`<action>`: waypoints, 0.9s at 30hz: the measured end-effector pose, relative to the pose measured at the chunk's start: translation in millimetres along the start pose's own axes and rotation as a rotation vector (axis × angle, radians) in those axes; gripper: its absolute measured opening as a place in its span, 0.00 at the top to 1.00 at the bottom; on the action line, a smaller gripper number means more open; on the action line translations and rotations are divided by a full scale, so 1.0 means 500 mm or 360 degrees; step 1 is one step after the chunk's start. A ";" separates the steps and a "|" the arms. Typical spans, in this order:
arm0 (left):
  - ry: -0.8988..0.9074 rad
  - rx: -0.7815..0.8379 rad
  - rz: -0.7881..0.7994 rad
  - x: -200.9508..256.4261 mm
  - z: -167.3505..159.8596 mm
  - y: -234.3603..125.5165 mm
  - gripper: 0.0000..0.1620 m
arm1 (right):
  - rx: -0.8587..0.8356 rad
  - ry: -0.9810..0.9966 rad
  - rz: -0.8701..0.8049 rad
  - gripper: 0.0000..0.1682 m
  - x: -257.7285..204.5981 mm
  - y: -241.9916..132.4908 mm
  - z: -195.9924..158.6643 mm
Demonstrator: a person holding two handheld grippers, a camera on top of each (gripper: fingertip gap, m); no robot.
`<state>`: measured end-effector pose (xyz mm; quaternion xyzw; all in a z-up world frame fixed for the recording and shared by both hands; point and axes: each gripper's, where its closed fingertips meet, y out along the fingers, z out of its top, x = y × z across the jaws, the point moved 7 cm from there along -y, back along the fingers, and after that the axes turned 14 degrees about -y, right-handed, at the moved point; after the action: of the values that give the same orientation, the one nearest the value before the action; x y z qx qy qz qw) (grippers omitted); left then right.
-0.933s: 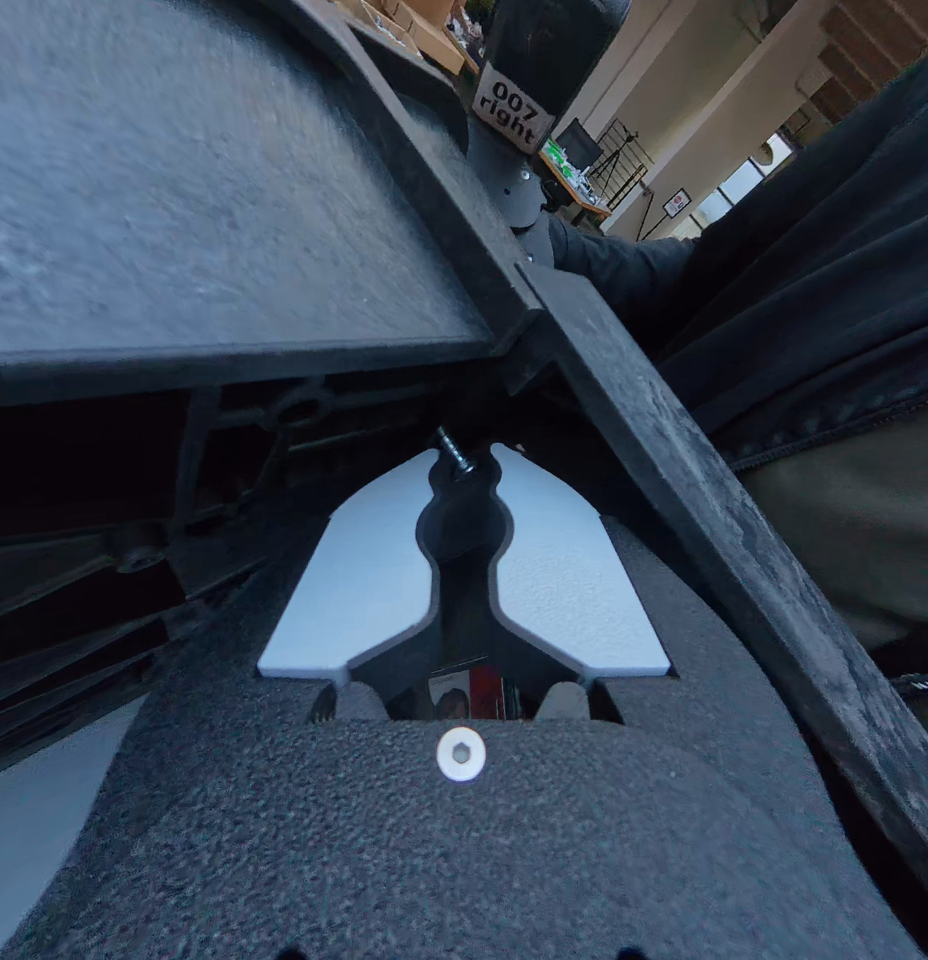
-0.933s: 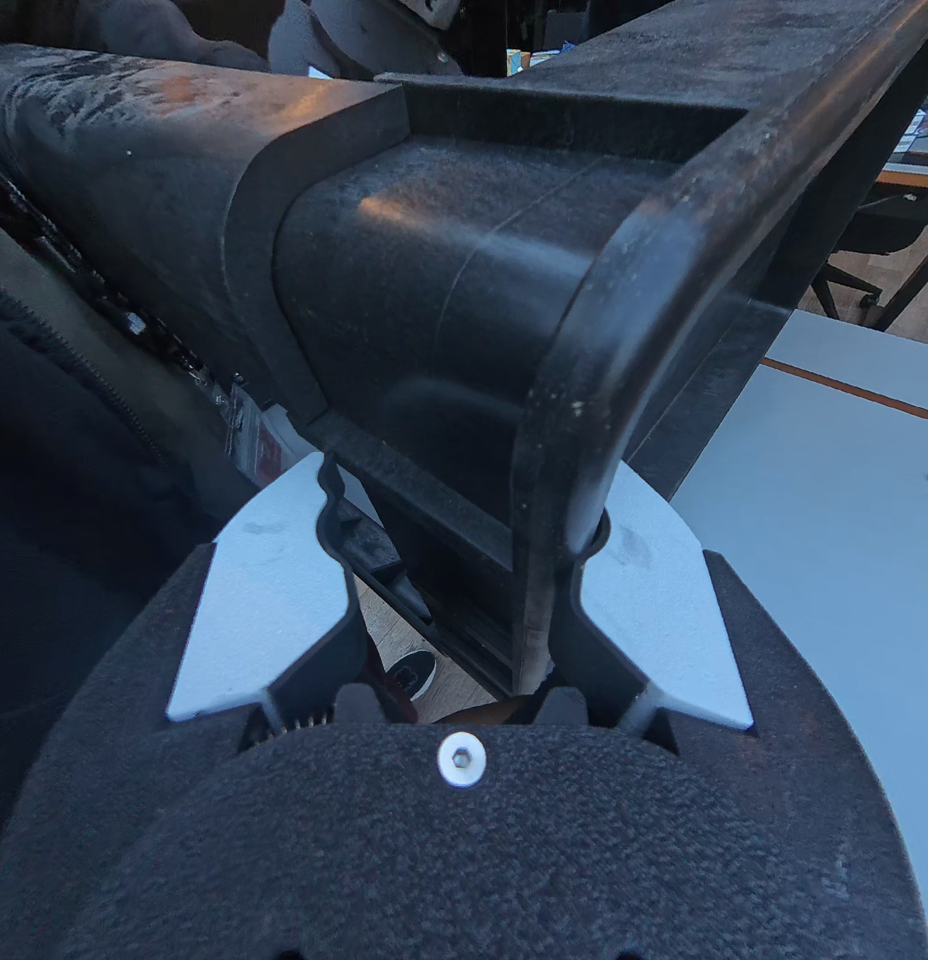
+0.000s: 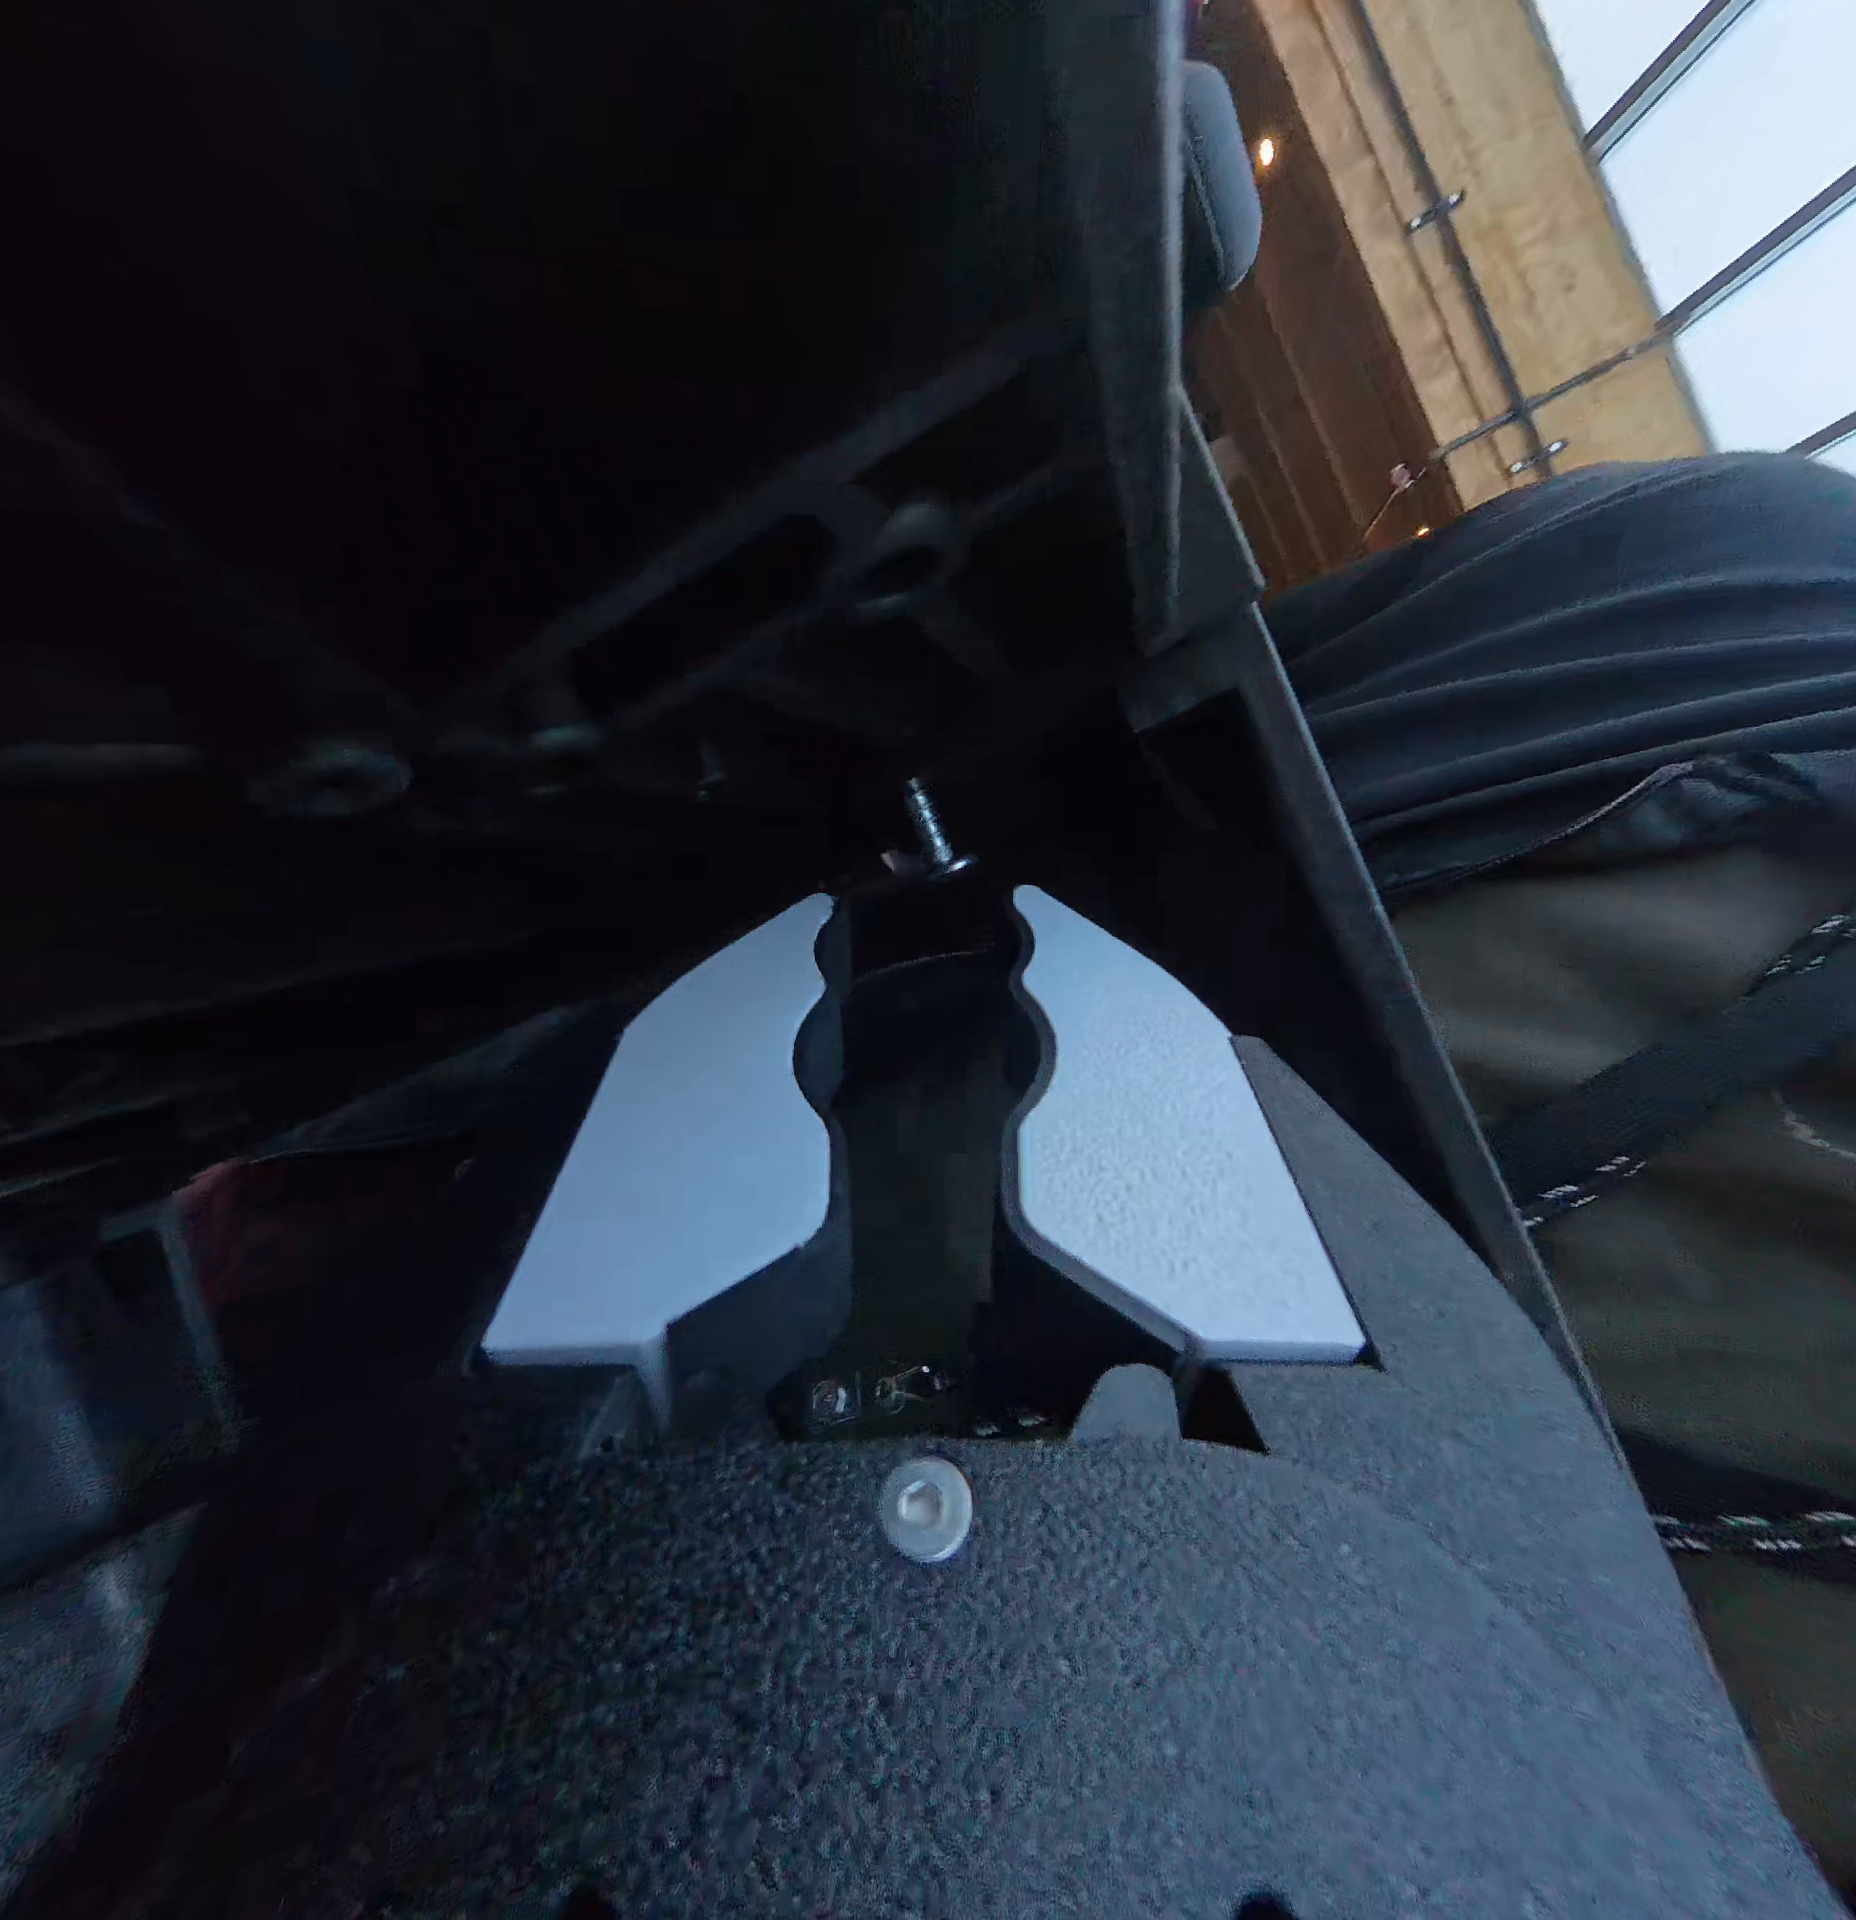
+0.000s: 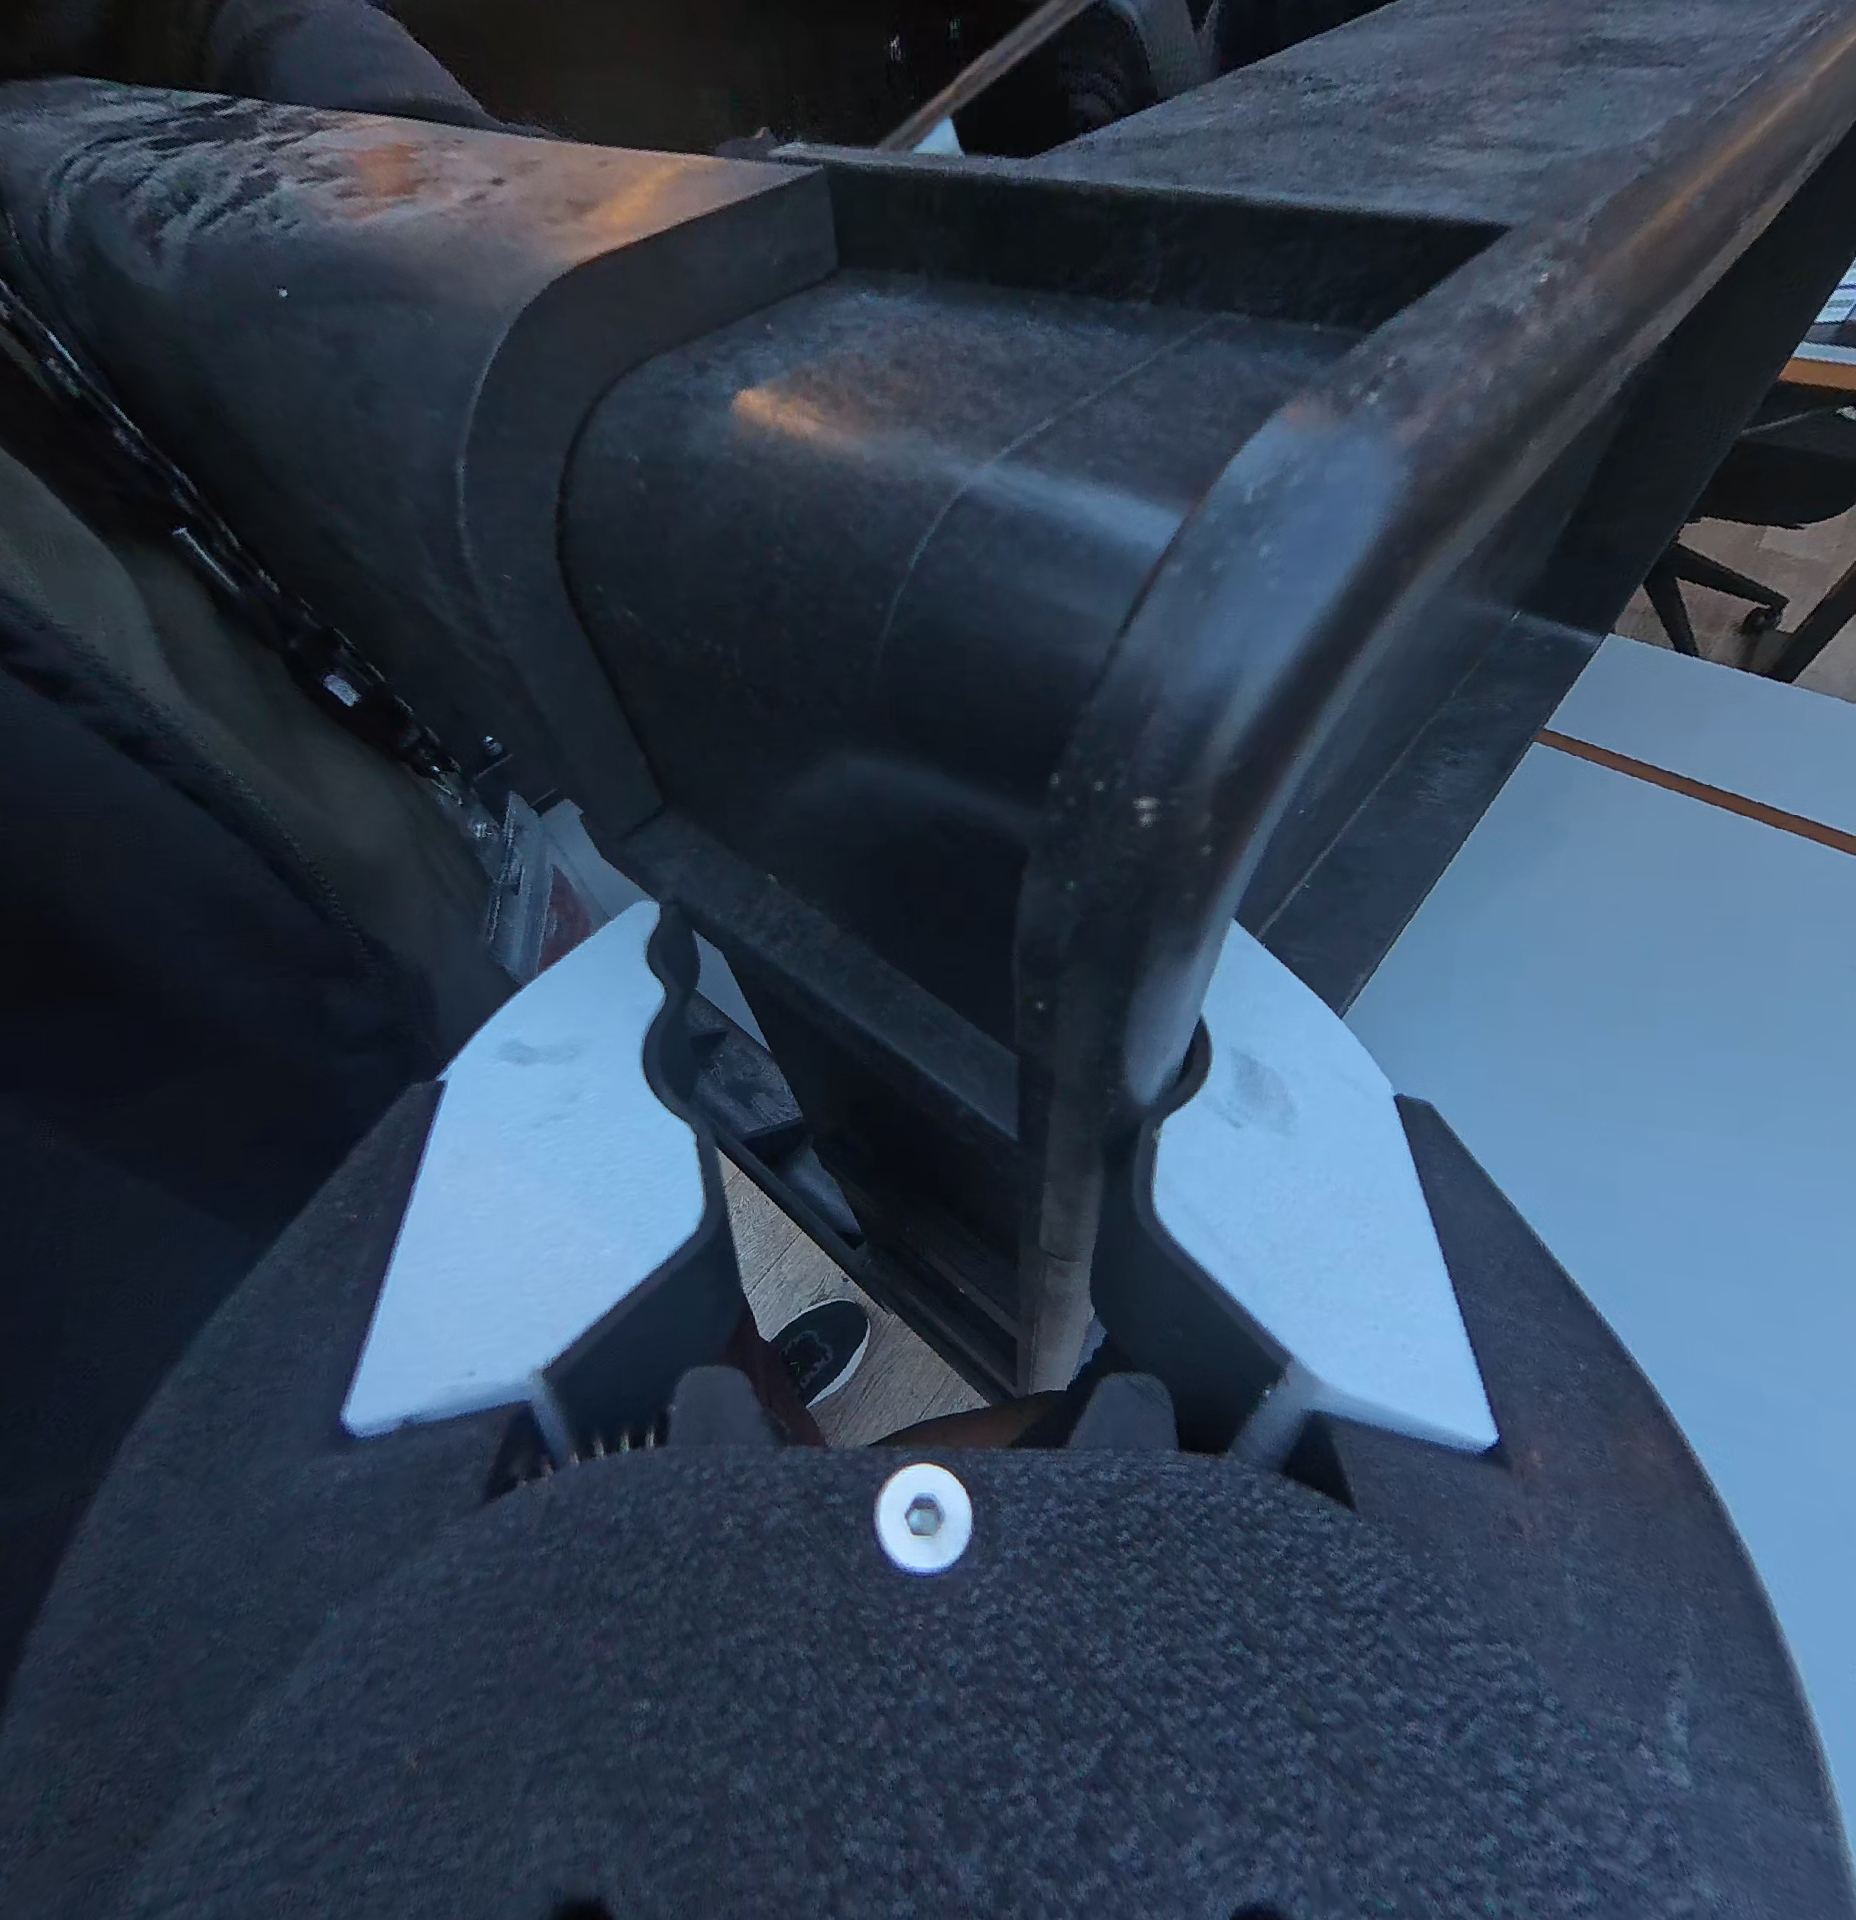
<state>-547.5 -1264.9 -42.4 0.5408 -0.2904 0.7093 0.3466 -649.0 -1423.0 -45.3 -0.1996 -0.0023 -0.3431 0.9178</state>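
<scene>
My left gripper (image 3: 924,899) is shut on a dark tool or holder (image 3: 919,1049) that fills the gap between its white fingers (image 3: 695,1143). A small black screw (image 3: 929,831) stands at its tip. The screw's thread points up at the ribbed underside of a large black plastic part (image 3: 612,644), close below it. My right gripper (image 4: 934,935) is clamped around a rounded corner rim of the same black plastic part (image 4: 851,582). Its right finger (image 4: 1308,1195) presses on the rim and its left finger (image 4: 550,1174) sits against the lower ledge.
A person in a dark jacket stands close, at the right of the left wrist view (image 3: 1589,644) and at the left of the right wrist view (image 4: 124,987). A grey table (image 4: 1651,1091) lies at the right. A shoe (image 4: 820,1351) on a wooden floor shows below. One gripper's finger ends stand about 8 cm off the other's.
The left gripper has tilted upward and moved under the black part, so its dark underside fills the view and the screw points at it. The right gripper's hold is unchanged.
</scene>
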 end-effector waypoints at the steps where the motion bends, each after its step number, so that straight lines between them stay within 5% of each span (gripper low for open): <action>1: -0.0048 0.0008 -0.0034 -0.001 -0.001 0.002 0.84 | 0.0000 0.0000 0.0001 0.48 0.000 0.000 0.000; 11: -0.0362 0.0108 -0.0247 -0.003 0.000 0.020 0.92 | -0.0009 0.0003 0.0002 0.48 0.000 0.000 0.000; 24: 0.0750 -0.0060 0.0627 0.050 0.012 0.025 0.94 | -0.0013 0.0004 -0.0007 0.47 0.000 0.000 0.000; 27: 0.0617 -0.0048 0.0481 0.044 0.011 0.020 0.90 | -0.0014 -0.0002 -0.0002 0.48 -0.001 0.000 0.000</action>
<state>-556.5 -1271.3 -20.0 0.3398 -0.3067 0.8391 0.2938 -649.2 -1422.8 -45.1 -0.2037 -0.0014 -0.3437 0.9167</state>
